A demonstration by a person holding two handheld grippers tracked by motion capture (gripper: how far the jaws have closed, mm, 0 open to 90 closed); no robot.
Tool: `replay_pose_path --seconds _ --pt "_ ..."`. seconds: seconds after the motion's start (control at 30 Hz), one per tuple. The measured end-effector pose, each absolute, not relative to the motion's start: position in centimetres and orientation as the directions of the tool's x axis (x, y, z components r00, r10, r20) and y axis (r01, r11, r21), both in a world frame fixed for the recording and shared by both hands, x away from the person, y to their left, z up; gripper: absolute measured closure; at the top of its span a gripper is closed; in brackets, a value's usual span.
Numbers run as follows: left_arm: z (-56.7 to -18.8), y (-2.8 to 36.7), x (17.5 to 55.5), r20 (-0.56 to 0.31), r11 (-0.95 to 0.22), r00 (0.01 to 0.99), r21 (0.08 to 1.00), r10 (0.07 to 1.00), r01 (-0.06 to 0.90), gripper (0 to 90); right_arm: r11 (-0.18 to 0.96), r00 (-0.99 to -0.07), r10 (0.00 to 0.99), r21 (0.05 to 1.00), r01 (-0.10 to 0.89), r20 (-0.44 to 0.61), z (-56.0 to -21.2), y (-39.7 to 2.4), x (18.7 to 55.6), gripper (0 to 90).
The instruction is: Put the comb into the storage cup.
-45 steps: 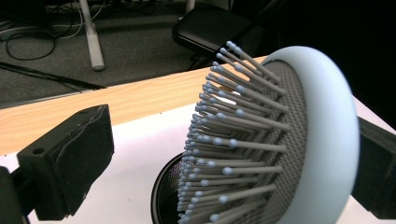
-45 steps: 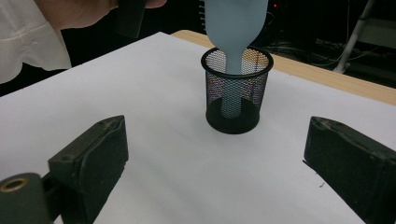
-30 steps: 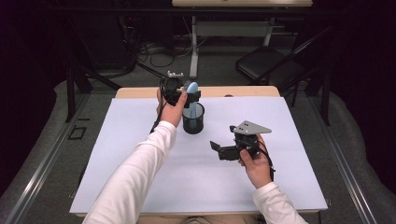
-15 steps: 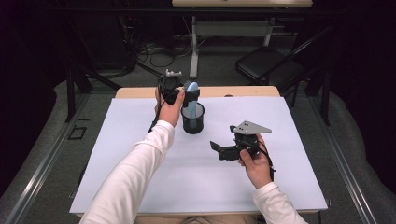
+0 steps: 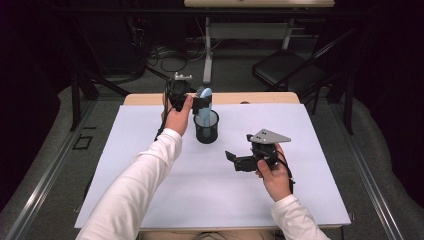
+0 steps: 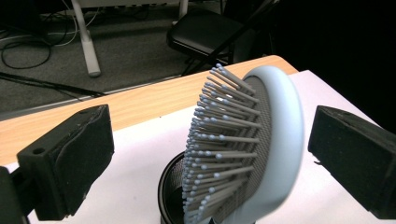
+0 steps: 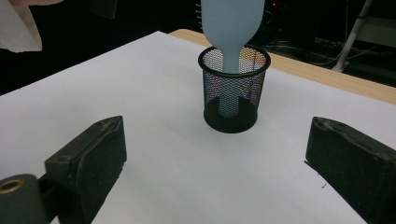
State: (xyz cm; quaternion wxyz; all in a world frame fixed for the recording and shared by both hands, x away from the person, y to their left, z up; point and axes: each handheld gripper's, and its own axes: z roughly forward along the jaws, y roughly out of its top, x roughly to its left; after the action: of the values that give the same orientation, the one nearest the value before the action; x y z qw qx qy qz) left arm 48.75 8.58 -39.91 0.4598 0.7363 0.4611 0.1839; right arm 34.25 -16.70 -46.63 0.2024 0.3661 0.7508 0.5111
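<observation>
- The brush (image 5: pixel 204 100) stands handle-down in the cup (image 5: pixel 206 127), upper centre of the worktop (image 5: pixel 125 165), unchanged from a second ago.
- Left gripper (image 5: pixel 200 102): jaws wide around the brush head, apparently released.
- Right gripper (image 5: pixel 231 157): wide, empty, lower right.

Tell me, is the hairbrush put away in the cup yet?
Nearly. Done: the hairbrush stands handle-down in the mesh cup. In hand: the left gripper is open around its head, not squeezing. Left: probably pulling that gripper away. The right gripper waits open.
</observation>
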Motion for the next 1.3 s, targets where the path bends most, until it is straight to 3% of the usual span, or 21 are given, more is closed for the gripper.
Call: replay_pose_path --seconds 1.3 --pt "-35.0 14.7 42.6 -0.101 -0.247 0.627 0.862 0.773 0.443 0.7 0.195 -0.637 0.767 0.919 0.341 0.074 -46.0 -17.6 34.3 4.3"
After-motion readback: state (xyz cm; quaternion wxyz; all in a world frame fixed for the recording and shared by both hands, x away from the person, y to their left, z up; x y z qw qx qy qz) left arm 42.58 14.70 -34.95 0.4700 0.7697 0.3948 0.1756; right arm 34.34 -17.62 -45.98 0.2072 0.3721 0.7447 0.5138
